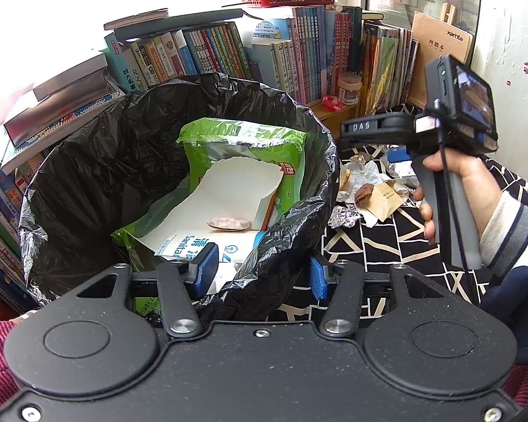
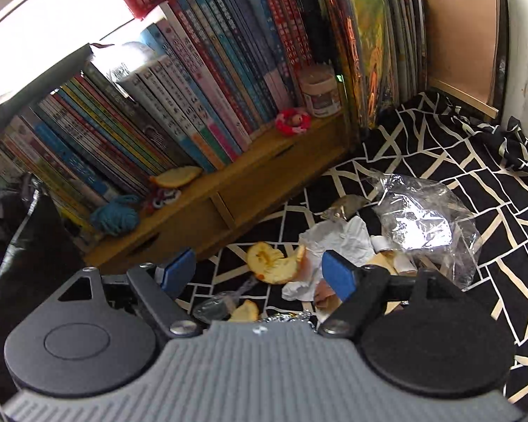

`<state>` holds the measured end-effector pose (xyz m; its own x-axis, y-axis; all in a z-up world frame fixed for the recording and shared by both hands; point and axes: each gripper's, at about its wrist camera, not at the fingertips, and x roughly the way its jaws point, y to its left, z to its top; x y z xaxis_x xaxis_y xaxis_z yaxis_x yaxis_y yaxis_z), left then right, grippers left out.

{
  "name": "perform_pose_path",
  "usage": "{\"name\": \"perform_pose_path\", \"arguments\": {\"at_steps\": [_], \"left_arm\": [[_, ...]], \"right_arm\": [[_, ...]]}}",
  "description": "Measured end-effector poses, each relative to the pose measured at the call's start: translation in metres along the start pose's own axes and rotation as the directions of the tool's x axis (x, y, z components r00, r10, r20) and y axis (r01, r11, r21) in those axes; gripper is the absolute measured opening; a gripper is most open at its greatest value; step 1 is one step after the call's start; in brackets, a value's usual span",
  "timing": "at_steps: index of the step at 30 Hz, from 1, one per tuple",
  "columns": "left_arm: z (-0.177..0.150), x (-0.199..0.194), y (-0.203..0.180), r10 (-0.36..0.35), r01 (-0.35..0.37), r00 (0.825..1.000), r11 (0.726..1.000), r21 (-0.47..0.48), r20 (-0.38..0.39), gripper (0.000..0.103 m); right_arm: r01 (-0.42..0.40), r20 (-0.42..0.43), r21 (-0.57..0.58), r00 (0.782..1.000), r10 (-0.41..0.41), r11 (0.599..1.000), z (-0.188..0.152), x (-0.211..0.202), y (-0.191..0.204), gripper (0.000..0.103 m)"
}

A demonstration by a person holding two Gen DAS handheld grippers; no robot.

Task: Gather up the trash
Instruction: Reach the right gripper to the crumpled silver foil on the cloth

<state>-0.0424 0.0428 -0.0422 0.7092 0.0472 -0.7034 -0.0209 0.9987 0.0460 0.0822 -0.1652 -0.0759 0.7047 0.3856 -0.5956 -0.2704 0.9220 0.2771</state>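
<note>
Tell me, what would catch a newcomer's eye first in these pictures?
Probably the black trash bag, its mouth wide open and its rim pinched by the left gripper, with a green wrapper and white packaging already inside. To its right, on the black-and-white patterned cloth, lies a litter pile: orange peel, crumpled white paper and shiny clear plastic. The right gripper hangs open above that pile.
</note>
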Motion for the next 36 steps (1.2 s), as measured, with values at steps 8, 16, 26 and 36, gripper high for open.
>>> {"name": "perform_pose_path", "arguments": {"at_steps": [8,16,26,36], "left_arm": [[0.0,0.0,0.0,0.001,-0.001,1.0,1.0,0.0,0.0,0.05],[0.0,0.0,0.0,0.0,0.0,1.0,1.0,0.0,0.0,0.051],[0.0,0.0,0.0,0.001,-0.001,1.0,1.0,0.0,0.0,0.051],[0.0,0.0,0.0,0.001,-0.001,1.0,1.0,0.001,0.0,0.051]], "right_arm": [[0.081,-0.056,-0.089,0.995,-0.087,0.993,-0.02,0.034,0.0,0.088],[0.103,-0.109,-0.168,0.986,-0.123,0.98,-0.038,0.059,0.005,0.09],[0.118,-0.177,-0.209,0.972,-0.157,0.971,-0.052,0.078,0.003,0.09],[0.118,-0.205,-0.235,0.964,-0.167,0.965,-0.057,0.084,0.005,0.09]]}}
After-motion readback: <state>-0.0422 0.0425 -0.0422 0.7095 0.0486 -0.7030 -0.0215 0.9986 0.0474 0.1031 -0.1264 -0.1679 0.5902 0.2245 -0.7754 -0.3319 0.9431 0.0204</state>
